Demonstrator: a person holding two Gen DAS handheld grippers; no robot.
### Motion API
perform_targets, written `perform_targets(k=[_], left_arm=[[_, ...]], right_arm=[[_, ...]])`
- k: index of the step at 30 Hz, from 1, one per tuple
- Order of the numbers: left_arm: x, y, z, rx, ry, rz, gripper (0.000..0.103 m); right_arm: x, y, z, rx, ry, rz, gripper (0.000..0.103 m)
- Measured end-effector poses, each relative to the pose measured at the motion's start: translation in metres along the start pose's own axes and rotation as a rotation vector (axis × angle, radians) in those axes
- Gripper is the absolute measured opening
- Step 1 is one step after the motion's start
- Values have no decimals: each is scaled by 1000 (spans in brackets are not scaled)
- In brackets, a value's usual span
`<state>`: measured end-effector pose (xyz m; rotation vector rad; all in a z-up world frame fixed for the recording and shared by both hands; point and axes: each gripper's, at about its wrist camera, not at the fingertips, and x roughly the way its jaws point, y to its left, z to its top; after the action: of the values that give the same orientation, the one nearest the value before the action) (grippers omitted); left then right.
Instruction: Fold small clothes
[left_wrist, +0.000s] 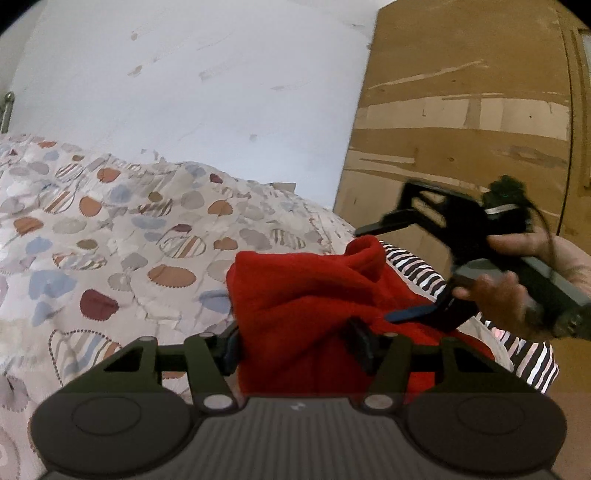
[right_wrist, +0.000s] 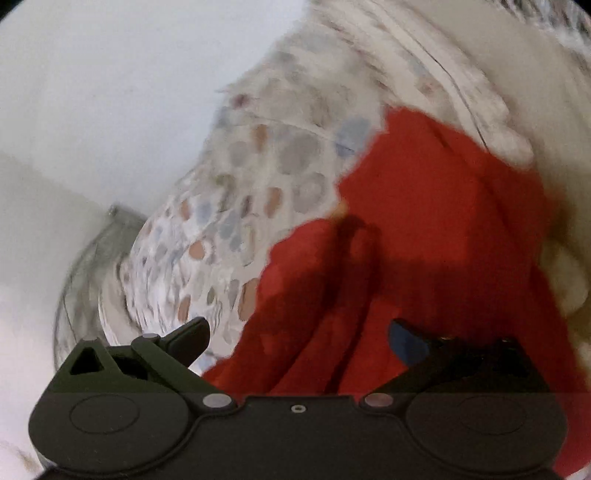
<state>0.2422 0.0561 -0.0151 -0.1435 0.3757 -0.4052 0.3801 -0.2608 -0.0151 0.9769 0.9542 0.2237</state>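
A small red garment (left_wrist: 306, 306) hangs bunched above the patterned bedspread (left_wrist: 110, 229). My left gripper (left_wrist: 295, 345) is shut on its cloth, with fabric filling the gap between the fingers. In the left wrist view the right gripper (left_wrist: 391, 269) is held in a hand at the right, fingers spread, beside the garment's upper edge. In the blurred right wrist view the red garment (right_wrist: 424, 240) fills the centre and right, and my right gripper (right_wrist: 299, 332) stands open with cloth lying between its fingers.
A white wall (left_wrist: 203, 81) rises behind the bed. A brown wooden wardrobe (left_wrist: 465, 122) stands at the right. A person's striped sleeve (left_wrist: 417, 269) lies behind the garment. A metal bed frame post (right_wrist: 110, 229) shows at the left of the right wrist view.
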Motion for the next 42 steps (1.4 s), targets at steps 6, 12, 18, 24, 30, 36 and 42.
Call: perform_targets(k=[6, 12, 18, 24, 30, 36, 42], left_arm=[[1, -4, 3, 24, 0, -18, 62], [0, -17, 7, 87, -2, -30, 62], [0, -39, 9, 165, 5, -53, 62], [5, -76, 25, 255, -6, -142, 62], [20, -134, 25, 424, 0, -241, 62], [40, -160, 8, 455, 88, -323, 62], [49, -170, -6, 510, 114, -328, 62]], right_arm=[[18, 17, 12, -30, 59, -105, 103], [30, 25, 11, -40, 107, -54, 92], [36, 17, 12, -141, 82, -126, 36], [3, 30, 26, -278, -48, -52, 24], [-49, 37, 45, -405, -190, -31, 23], [-51, -21, 60, -383, -168, -108, 23], [-39, -80, 55, -309, -178, -39, 26]])
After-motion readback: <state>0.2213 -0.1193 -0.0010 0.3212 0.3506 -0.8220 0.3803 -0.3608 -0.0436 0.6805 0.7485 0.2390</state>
